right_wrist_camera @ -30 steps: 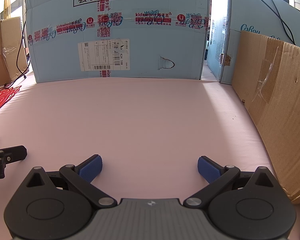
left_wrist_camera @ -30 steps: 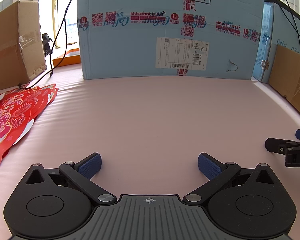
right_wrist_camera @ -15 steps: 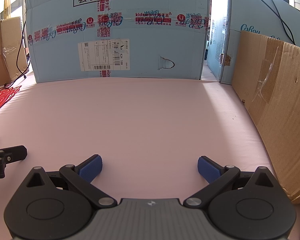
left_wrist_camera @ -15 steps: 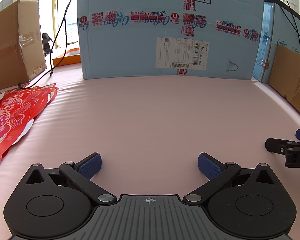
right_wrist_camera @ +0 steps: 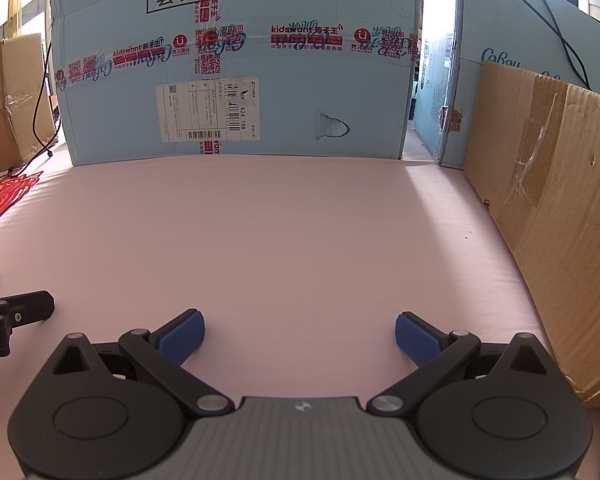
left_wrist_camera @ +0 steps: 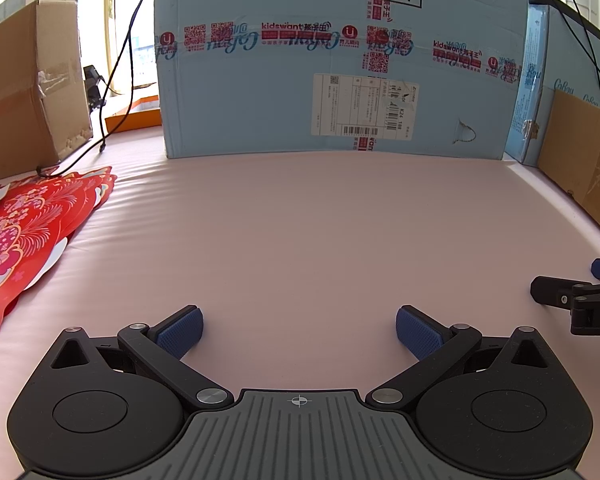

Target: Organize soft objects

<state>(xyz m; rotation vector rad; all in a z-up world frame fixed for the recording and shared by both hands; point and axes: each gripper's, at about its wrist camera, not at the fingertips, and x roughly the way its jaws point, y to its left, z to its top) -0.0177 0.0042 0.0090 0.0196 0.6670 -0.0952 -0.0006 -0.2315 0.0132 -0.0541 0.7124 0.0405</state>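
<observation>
My left gripper [left_wrist_camera: 299, 330] rests low over the pink surface [left_wrist_camera: 320, 220], open, with nothing between its blue pads. My right gripper [right_wrist_camera: 299, 336] sits the same way, open and empty. Each gripper shows in the other's view: the right one [left_wrist_camera: 576, 300] at the right edge of the left wrist view, the left one [right_wrist_camera: 8, 316] at the left edge of the right wrist view. A stack of red flowered sheets [left_wrist_camera: 24, 232] lies flat at the far left, and its corner [right_wrist_camera: 4, 196] shows in the right wrist view. I see no other soft object.
A large light-blue carton [left_wrist_camera: 340, 72] stands across the back. Brown cardboard boxes stand at the left [left_wrist_camera: 24, 92] and along the right edge [right_wrist_camera: 552, 208]. A black cable [left_wrist_camera: 116, 80] hangs down at the back left. A second blue carton [right_wrist_camera: 500, 68] stands back right.
</observation>
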